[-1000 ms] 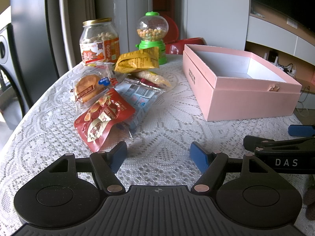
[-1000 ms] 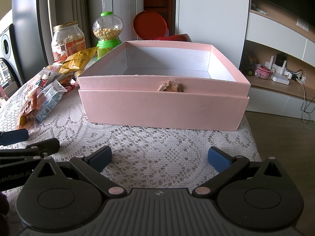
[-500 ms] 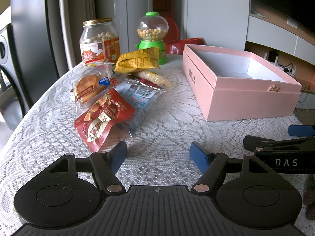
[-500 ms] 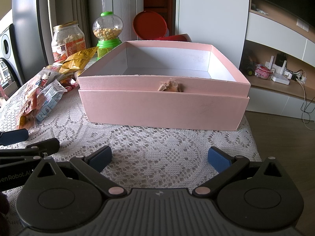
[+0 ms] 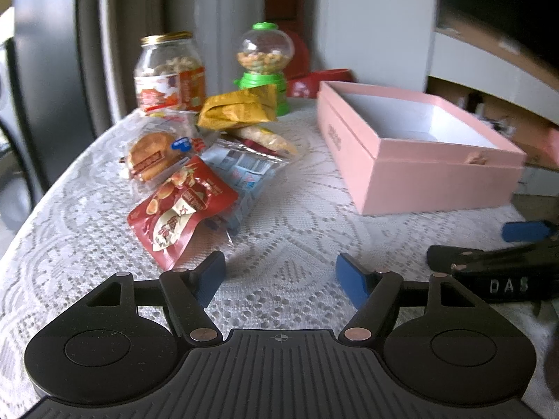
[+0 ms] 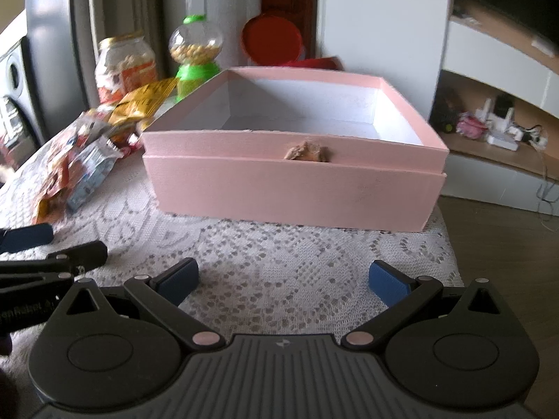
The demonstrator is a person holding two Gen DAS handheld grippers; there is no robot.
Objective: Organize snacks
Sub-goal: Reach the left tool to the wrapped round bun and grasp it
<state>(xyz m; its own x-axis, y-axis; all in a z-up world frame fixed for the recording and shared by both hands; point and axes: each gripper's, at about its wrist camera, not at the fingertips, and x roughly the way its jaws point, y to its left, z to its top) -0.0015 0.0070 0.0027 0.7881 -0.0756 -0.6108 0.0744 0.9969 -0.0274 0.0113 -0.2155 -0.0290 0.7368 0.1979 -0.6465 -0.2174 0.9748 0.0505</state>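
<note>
Pink box [image 6: 293, 188] sits straight ahead of the right hand-held gripper [image 6: 283, 277], lid off, white inside, nothing in it. Glass jar [image 5: 170, 71] w/ gold lid holds pale snacks; green gumball dispenser [image 5: 264, 66] is part full. Both stand far-left of the left hand-held gripper [image 5: 280, 274], behind the snack pile. Table [image 5: 297, 230] has a white lace cloth; shelving w/ cables on the right. Red snack pouch [image 5: 181, 209] lies just ahead-left of the left one, long axis running near-left to far-right. Both released, jaws wide, holding nothing.

Snack packets [image 5: 195, 178] lie left of box [image 5: 419, 153] (seemingly empty), jar [image 5: 169, 70] behind.
</note>
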